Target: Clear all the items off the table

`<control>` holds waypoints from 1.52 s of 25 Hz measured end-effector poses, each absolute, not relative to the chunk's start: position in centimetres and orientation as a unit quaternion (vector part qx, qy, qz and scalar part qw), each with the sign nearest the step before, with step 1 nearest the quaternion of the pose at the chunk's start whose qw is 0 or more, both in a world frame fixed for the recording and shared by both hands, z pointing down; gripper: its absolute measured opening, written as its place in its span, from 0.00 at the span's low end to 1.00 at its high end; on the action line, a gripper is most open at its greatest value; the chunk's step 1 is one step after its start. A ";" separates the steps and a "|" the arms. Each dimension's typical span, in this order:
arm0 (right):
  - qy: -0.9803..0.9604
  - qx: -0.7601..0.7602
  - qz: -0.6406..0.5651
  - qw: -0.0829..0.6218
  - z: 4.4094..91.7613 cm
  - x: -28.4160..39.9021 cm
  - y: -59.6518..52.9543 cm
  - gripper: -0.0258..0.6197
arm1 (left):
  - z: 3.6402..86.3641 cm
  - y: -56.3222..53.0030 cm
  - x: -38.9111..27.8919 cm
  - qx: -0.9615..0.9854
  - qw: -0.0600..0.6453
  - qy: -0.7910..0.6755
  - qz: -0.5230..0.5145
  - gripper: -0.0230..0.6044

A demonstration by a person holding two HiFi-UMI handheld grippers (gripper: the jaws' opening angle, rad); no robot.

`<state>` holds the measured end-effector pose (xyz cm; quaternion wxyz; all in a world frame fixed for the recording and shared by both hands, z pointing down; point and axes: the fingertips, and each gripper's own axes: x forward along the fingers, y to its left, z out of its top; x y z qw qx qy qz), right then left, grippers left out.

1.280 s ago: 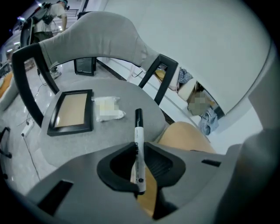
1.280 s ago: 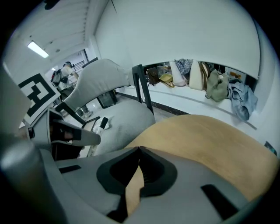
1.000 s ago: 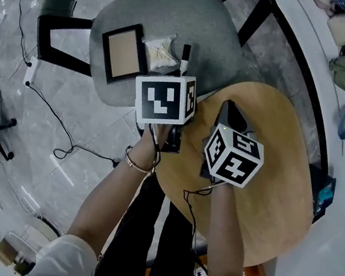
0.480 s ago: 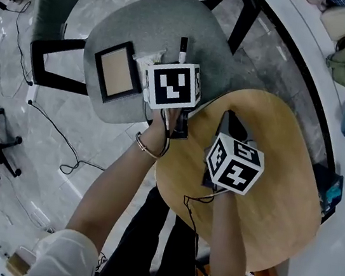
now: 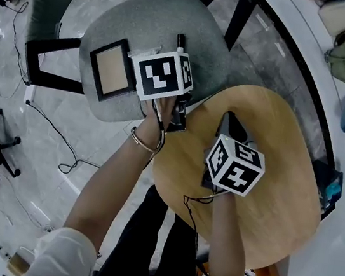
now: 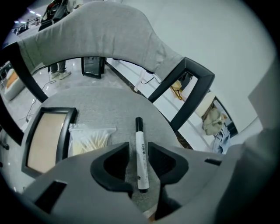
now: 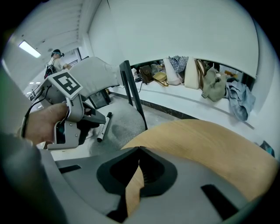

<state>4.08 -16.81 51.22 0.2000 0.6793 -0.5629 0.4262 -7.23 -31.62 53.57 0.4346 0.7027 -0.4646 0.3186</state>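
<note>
A white marker with a black cap (image 6: pixel 141 162) lies on the grey chair seat (image 6: pixel 113 105). It rests between the two jaws of my left gripper (image 6: pixel 139 148), which are opening, with a gap on either side of it. From the head view only the marker's cap end (image 5: pixel 180 41) shows past the gripper's marker cube. My right gripper (image 7: pixel 139 151) hovers over the round wooden table (image 5: pixel 280 150), shut with nothing in it. The right gripper view shows the left gripper (image 7: pixel 103 119) held by a hand over the seat.
A black picture frame (image 5: pixel 111 68) and a clear bag of cotton swabs (image 6: pixel 89 141) lie on the seat left of the marker. The chair has black arms and a grey backrest (image 6: pixel 96 35). Bags and clothes (image 7: pixel 205 81) line a white ledge behind the table.
My left gripper has moved further over the chair seat with the marker. Its jaws have parted and the marker now lies on the seat. The right gripper has stayed where it was.
</note>
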 end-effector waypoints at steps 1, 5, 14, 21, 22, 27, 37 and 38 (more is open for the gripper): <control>-0.563 0.680 0.425 0.200 51.1 4.1 -16.9 0.08 | 53.3 -31.6 -7.3 0.703 0.435 -0.465 0.316 0.24; -0.568 0.679 0.421 0.198 50.5 4.0 -17.2 0.08 | 51.9 -31.2 -7.5 0.708 0.433 -0.466 0.305 0.24; -0.587 0.672 0.407 0.196 47.3 3.2 -16.5 0.08 | 47.3 -27.2 -10.4 0.728 0.383 -0.477 0.309 0.24; -0.602 0.654 0.414 0.198 42.6 1.6 -11.7 0.08 | 41.5 -17.5 -12.8 0.753 0.327 -0.463 0.335 0.13; -0.606 0.650 0.415 0.194 41.4 1.2 -10.8 0.08 | 40.2 -16.0 -12.9 0.759 0.318 -0.459 0.334 0.12; -0.646 0.616 0.413 0.181 34.5 -2.0 -4.9 0.08 | 32.5 -8.2 -13.2 0.792 0.275 -0.445 0.313 0.05; -0.698 0.604 0.351 0.158 18.3 -2.8 2.2 0.08 | 17.0 -0.2 -16.9 0.790 0.259 -0.498 0.247 0.05; -0.701 0.604 0.343 0.162 17.1 -3.3 3.2 0.08 | 15.6 0.6 -17.5 0.795 0.245 -0.498 0.247 0.05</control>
